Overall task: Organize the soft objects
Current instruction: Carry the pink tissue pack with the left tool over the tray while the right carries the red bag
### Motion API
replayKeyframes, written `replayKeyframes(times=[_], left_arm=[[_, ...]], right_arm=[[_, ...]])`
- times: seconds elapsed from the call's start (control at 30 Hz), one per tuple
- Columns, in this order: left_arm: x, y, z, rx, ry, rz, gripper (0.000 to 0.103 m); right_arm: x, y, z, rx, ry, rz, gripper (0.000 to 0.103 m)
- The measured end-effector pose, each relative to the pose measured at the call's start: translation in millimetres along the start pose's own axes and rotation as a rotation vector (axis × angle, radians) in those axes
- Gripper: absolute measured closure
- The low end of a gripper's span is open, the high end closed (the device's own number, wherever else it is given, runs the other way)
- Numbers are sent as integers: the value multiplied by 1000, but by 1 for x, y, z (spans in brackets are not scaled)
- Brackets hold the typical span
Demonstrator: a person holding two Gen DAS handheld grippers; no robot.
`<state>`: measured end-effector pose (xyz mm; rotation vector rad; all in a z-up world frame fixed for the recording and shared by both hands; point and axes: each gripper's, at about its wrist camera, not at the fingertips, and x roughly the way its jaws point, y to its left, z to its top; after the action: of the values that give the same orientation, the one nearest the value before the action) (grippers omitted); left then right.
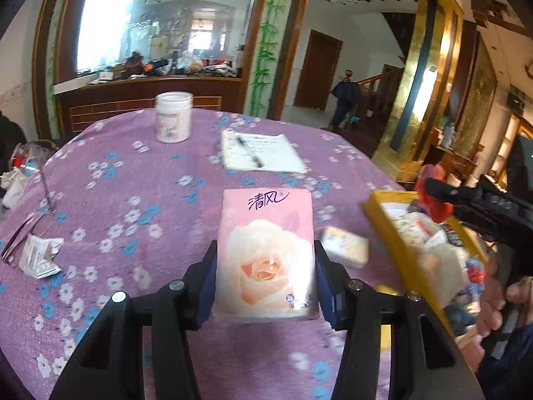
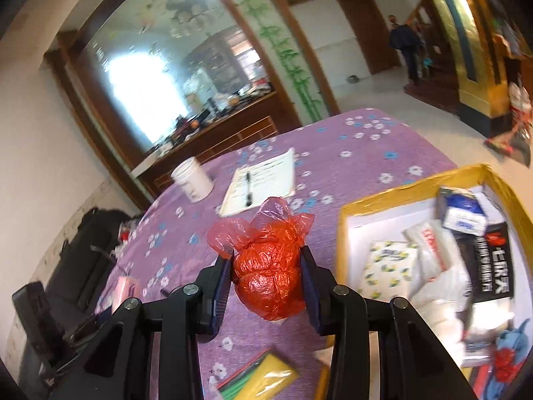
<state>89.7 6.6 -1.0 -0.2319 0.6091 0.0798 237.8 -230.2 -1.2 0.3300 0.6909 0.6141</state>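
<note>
One pink tissue pack [image 1: 266,253] is pinched in the left tongs [image 1: 265,280], one red bag bundle [image 2: 268,275] in the right tongs [image 2: 266,280].

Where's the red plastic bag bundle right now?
The red plastic bag bundle is clamped in the right hand-held gripper, above the purple tablecloth, just left of the yellow-rimmed box.

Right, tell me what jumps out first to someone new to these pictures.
The red plastic bag bundle clamped in the right tongs above the purple floral tablecloth grabs the eye. Next, the pink rose tissue pack gripped in the left tongs, and the yellow-rimmed box of soft packets on the right.
</note>
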Motion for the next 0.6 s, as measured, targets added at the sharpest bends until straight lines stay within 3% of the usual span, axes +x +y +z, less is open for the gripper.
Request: replayKeyframes(times=[0.37,0.6], left_arm=[[25,-116,26,47,32,-238,53],[65,-177,16,42,134,-358,53]], right_arm=[[-39,-86,29,219,-94,-70,61],[-58,-133,35,324,-114,-136,61]])
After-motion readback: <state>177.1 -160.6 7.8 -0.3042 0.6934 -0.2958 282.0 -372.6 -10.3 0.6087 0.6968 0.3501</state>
